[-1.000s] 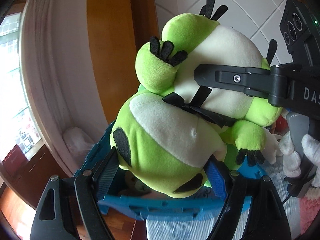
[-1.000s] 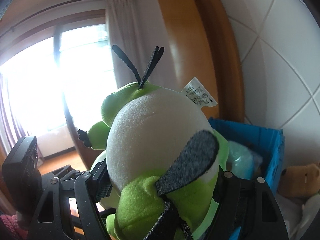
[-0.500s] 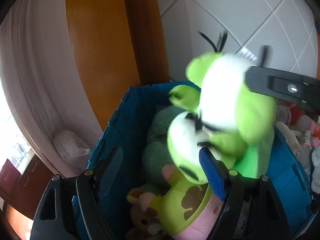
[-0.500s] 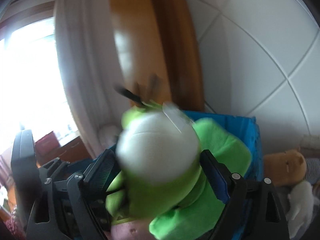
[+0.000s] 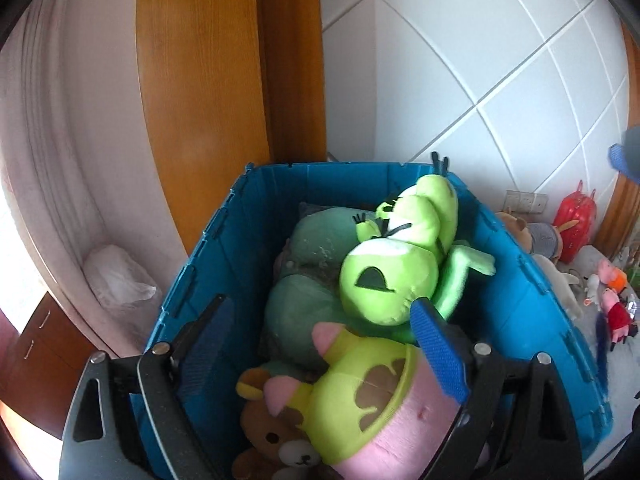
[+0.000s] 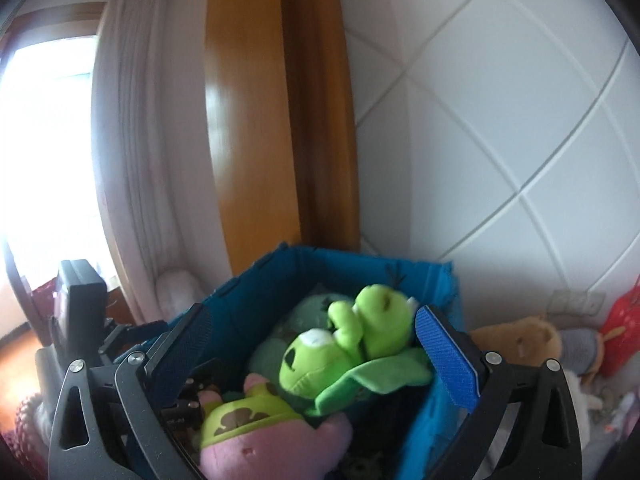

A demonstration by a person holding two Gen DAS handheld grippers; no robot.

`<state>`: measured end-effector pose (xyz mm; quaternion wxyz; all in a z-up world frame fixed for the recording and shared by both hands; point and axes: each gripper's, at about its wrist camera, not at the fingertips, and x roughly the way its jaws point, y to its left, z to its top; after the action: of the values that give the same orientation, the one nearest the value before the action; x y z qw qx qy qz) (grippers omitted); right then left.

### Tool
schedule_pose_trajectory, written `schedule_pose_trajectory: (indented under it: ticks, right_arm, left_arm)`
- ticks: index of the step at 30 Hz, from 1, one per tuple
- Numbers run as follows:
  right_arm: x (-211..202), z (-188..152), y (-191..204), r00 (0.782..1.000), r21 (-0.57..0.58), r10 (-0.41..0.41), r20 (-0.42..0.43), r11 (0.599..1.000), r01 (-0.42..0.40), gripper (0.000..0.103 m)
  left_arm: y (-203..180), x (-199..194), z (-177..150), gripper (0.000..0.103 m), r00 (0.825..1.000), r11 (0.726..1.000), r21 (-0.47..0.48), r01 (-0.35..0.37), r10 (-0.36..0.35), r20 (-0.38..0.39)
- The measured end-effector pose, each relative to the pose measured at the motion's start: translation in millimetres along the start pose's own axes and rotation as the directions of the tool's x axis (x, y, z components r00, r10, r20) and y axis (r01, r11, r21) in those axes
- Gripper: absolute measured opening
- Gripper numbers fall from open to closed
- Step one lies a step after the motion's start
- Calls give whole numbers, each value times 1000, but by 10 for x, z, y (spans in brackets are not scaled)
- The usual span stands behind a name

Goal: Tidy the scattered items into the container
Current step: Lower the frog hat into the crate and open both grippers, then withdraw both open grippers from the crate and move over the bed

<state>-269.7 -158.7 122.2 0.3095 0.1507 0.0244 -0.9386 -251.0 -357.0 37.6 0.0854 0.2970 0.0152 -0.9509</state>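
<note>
The green frog plush lies in the blue crate on top of other soft toys, free of both grippers. It also shows in the right wrist view, inside the crate. My left gripper is open and empty above the crate's near end. My right gripper is open and empty above the crate. A pink and yellow-green plush and a brown bear plush lie near the front of the crate.
Several loose plush toys lie on the floor right of the crate: a brown bear, pink pig dolls and a red bag. A wooden door frame and tiled wall stand behind the crate. A white bag sits at its left.
Both grippers opened and let go of the green frog plush, which dropped into the blue crate. Both grippers pulled back above the crate.
</note>
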Motion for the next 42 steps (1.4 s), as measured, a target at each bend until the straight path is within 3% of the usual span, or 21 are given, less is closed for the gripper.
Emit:
schedule_pose_trajectory:
  ticks: [3,6,10,15,17,25,31,42]
  right_arm:
    - [-266,-75,28,999,15,-15,36,1000,15,103]
    - [-373,-219,-19,1000,67,-8,-12,998,8,103]
    - [-568,-436,1,998,28,-68,5,997,68,103]
    - [-804,-648,87,999,-15,-24,37,1000,25,103]
    - [-838,-735,129,1000,-28,-13,13,1000,13,103]
    - [-897,-1093,231,989,-69,-118,-86,991,112,103]
    - [-1088,-1334,243,982,-107,-169,-78,981,161,103]
    - [-1262,-1559,292,961,-76,-260,-91,964,254,103]
  left_arm:
    - [-76,-152,-56,91,1000,1000,-5,10,-10,19]
    - [-111,-282,-132,91,999,999,-24,28,-27,29]
    - [-134,-434,-243,91,999,997,-56,46,-44,28]
    - [-168,-590,-361,91,997,997,-63,40,-36,68]
    - [-178,-634,-415,91,997,996,-73,43,-38,67]
    - [-174,-677,-672,91,997,995,-70,69,-66,45]
    - [-169,-797,-901,91,997,998,-55,36,-32,67]
    - [-198,-906,-1213,91,998,997,-41,63,-62,27]
